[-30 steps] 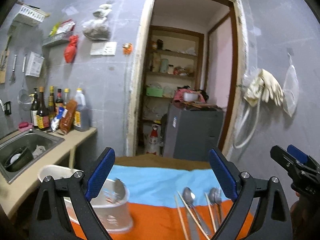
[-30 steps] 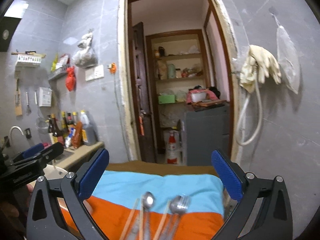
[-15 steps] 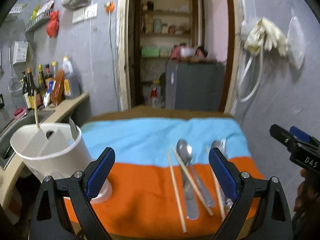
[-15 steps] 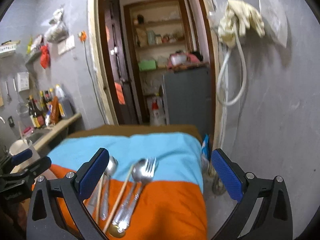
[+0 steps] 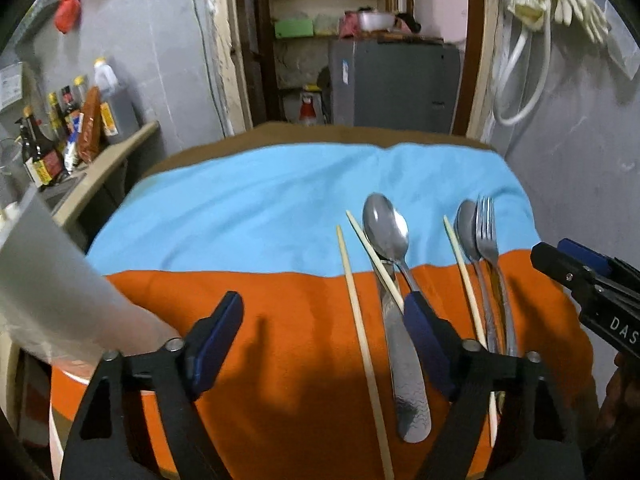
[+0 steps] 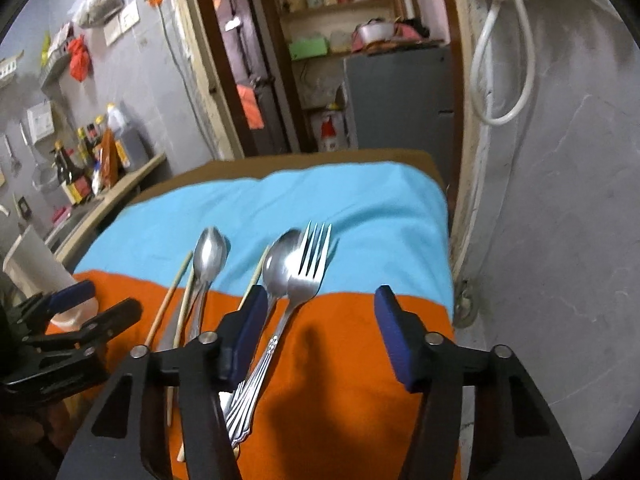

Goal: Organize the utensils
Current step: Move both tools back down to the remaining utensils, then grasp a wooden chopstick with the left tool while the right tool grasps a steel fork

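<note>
Utensils lie on a blue and orange cloth (image 5: 248,208): a large spoon (image 5: 390,264), a second spoon (image 5: 468,232), a fork (image 5: 488,240) and three chopsticks (image 5: 356,312). A white utensil holder (image 5: 52,300) stands at the left edge. My left gripper (image 5: 324,344) is open and empty above the orange part, its right finger over the large spoon's handle. My right gripper (image 6: 320,340) is open and empty above the fork (image 6: 308,268) and spoon (image 6: 280,264); its left finger is over their handles. The holder (image 6: 32,264) shows at far left.
A counter (image 5: 100,168) with bottles (image 5: 64,128) and a sink stands to the left. A doorway (image 5: 360,40) with shelves and a grey cabinet lies behind the table. A grey wall with a hose and gloves (image 5: 552,0) is close on the right.
Both grippers have tilted down and moved closer to the table. Their jaws now stand narrower than before. The holder has slid to the far left of the left wrist view.
</note>
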Motion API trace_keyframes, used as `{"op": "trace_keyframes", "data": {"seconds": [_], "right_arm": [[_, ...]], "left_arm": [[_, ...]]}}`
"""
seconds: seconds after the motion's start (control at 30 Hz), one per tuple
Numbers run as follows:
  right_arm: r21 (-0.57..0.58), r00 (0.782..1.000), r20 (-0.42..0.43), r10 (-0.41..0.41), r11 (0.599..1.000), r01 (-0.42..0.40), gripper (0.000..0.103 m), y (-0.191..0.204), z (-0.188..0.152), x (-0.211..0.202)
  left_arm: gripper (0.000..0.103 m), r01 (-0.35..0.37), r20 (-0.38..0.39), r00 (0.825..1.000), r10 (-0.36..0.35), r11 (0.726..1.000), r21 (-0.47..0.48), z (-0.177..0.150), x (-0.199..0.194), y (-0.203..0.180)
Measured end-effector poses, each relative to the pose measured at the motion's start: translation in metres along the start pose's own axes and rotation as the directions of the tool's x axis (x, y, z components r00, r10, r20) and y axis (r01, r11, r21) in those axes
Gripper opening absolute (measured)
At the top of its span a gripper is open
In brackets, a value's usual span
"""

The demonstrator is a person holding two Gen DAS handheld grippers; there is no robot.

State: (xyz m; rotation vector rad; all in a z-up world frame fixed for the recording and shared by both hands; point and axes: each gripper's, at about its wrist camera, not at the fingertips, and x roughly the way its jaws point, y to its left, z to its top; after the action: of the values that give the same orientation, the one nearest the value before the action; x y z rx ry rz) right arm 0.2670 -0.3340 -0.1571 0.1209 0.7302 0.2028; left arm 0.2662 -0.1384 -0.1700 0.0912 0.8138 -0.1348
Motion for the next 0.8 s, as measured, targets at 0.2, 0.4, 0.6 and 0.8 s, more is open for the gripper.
{"op": "trace_keyframes", "data": {"seconds": [0.2,0.4,0.6,0.8], "right_arm": [[-0.015,0.996,-0.087,0.033,0.999,-0.035,0.039,0.001,-0.002,0.017],[-0.029,0.986,-0.163,0.045,0.998,-0.05,0.036,0.005,-0.003,0.032],[-0.082,0.979,-0.203,0.006,0.996,-0.023,0.034,0.013,-0.003,0.037],[-0.075,0.977,-0.212,-0.017,0.997,0.001,0.02,0.015,-0.005,0.034]], "left_arm": [[0.047,0.037,-0.085,0.996,-0.039,0.999,-0.019,0.004,0.023,0.004],[0.038,0.05,-0.118,0.992,-0.051,0.999,-0.014,0.005,0.035,0.006],[0.028,0.06,-0.134,0.989,-0.061,0.998,-0.015,0.009,0.04,0.008],[0.006,0.085,-0.152,0.984,-0.089,0.996,-0.035,0.008,0.039,0.014]]}}
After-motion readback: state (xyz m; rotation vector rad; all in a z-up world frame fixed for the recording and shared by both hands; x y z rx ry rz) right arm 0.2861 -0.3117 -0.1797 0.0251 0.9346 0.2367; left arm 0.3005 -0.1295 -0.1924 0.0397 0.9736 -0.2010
